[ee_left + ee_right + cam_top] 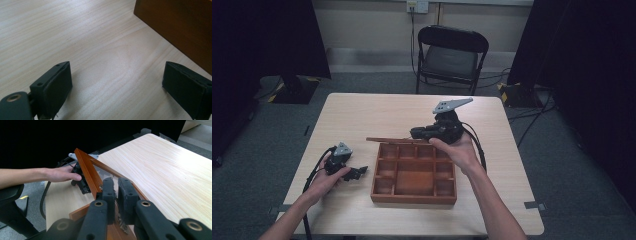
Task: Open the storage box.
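Observation:
A wooden box [414, 197] with several compartments stands open on the table. Its lid [384, 140], a wooden frame around a clear pane, is raised at the box's far edge and looks like a thin strip in the high view. My right gripper [414, 133] is shut on the frame's near rail; in the right gripper view the jaws [116, 186] pinch the lid [86, 170] at its edge. My left gripper [361, 171] rests low on the table just left of the box, open and holding nothing [117, 82]. The box's side wall [180, 27] is close to its right jaw.
The light wooden table [362, 110] has bare surface behind and to the left of the box. A black folding chair [451, 55] stands beyond the far edge. Dark curtains hang at both sides. Cables trail from both grippers.

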Demonstrator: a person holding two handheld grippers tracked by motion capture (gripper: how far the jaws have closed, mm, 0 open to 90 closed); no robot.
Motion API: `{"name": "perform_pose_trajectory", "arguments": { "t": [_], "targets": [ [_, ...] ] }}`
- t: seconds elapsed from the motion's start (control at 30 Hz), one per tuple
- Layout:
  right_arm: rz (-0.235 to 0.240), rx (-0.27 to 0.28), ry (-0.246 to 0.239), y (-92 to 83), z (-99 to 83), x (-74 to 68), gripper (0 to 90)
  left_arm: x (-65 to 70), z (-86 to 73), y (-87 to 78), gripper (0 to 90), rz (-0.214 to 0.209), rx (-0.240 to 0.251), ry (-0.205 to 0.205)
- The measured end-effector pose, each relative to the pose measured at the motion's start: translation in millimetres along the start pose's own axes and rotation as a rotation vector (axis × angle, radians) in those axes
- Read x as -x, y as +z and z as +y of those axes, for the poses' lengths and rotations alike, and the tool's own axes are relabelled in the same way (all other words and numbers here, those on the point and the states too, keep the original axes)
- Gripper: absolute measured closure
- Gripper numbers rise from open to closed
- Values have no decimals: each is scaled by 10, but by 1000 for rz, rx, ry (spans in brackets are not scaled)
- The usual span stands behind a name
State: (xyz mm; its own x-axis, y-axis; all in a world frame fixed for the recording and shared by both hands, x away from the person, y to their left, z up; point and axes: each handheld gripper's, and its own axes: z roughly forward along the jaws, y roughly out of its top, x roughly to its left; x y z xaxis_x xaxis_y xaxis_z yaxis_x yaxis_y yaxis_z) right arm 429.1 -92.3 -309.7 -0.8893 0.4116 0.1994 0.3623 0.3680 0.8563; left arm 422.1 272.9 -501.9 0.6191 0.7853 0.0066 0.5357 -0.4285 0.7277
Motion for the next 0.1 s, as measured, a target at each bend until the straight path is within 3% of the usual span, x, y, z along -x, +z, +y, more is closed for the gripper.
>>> {"name": "perform_pose_trajectory", "arguments": {
  "t": [0.1],
  "targets": [
    [0, 0, 0, 0, 1, 1, 845, 0, 0, 1, 83, -1, 1, -1]
  ]
}}
